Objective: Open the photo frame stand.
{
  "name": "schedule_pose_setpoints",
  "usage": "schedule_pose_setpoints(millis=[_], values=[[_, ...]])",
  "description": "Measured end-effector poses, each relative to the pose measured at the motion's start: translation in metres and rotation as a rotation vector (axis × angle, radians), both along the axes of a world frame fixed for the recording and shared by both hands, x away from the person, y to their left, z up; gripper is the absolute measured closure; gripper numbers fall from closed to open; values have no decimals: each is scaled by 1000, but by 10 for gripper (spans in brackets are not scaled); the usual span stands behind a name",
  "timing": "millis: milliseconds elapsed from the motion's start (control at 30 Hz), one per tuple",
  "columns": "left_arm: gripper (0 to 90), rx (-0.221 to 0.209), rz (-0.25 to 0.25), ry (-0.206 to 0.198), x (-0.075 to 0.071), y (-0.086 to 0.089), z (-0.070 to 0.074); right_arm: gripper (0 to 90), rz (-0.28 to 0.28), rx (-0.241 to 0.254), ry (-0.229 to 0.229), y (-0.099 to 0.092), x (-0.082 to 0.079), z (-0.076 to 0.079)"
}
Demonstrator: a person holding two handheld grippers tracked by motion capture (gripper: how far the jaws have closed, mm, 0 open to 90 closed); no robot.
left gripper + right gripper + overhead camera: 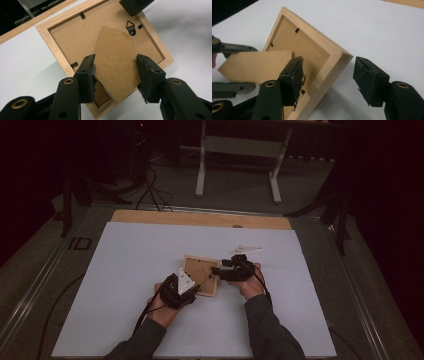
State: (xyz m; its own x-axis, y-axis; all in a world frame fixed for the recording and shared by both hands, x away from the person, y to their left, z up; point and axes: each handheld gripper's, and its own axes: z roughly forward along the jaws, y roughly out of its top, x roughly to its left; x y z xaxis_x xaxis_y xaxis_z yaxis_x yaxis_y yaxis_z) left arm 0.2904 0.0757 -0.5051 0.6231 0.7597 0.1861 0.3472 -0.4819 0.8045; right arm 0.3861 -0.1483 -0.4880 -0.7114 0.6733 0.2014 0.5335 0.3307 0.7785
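White table (125,285) in dim room, wooden frame (57,53) lying back-up at centre, left gripper (115,72) clamped on its cardboard stand (116,62), right gripper (328,82) with jaws apart astride frame corner.

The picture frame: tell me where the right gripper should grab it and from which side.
Probably the wooden side rail of the picture frame, from the outer edge. The right gripper already has its open jaws either side of that raised rail; the stand flap sits between the left gripper's jaws.
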Motion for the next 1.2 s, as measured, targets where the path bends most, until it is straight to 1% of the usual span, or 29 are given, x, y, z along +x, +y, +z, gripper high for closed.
schedule_pose_setpoints(millis=[33, 100, 167, 200, 233, 333, 467, 667, 767, 800, 833, 867, 900, 933, 967, 1000, 1067, 1100, 1133, 1200], values=[[523, 4, -3, -8, -1, 0, 0, 402, 0, 9, 11, 0, 2, -1], [523, 9, -10, -10, -1, 1, 0, 403, 5, 29, 40, 0, 7, -4], [522, 9, -12, -13, -1, 1, -1, 405, 5, 35, 49, 0, 8, -5], [522, 9, -12, -13, -1, 1, -1, 405, 8, 42, 59, 0, 9, -6], [522, 8, -20, -22, -1, 2, -2, 413, 22, 59, 74, 2, 11, -8], [521, 2, -24, -25, -2, 3, -2, 411, 37, 37, 58, 6, 9, -7], [520, 4, -27, -25, -1, 5, -2, 431, 36, 42, 53, 5, 8, -5], [513, 1, -31, -13, 0, 6, -2, 431, 36, 35, 37, 5, 7, -5], [511, -10, -28, 7, 1, 7, -2, 431, 38, 32, 30, 6, 6, -4], [511, -10, -28, 7, 1, 7, -2, 432, 37, 29, 28, 6, 6, -4], [512, -27, -27, 27, 2, 8, -1, 432, 37, 28, 27, 6, 5, -3], [513, -27, -27, 27, 2, 8, -1, 434, 37, 27, 24, 6, 5, -3], [513, -40, -31, 55, 4, 9, 0, 435, 38, 26, 19, 6, 5, -3], [513, -46, -33, 73, 5, 10, 0, 438, 39, 24, 18, 6, 4, -2], [513, -46, -33, 73, 5, 10, 0, 438, 39, 24, 18, 6, 4, -2], [514, -45, -33, 101, 7, 10, 1, 443, 42, 23, 13, 6, 4, -2], [518, -45, -34, 109, 7, 10, 1, 446, 42, 24, 9, 6, 3, -1], [521, -69, -40, 132, 9, 11, 2, 447, 42, 24, 7, 6, 3, -1], [521, -79, -42, 140, 9, 12, 2, 449, 43, 22, 4, 6, 3, -1], [522, -79, -42, 140, 9, 12, 2, 449, 43, 23, 2, 6, 3, 0]])
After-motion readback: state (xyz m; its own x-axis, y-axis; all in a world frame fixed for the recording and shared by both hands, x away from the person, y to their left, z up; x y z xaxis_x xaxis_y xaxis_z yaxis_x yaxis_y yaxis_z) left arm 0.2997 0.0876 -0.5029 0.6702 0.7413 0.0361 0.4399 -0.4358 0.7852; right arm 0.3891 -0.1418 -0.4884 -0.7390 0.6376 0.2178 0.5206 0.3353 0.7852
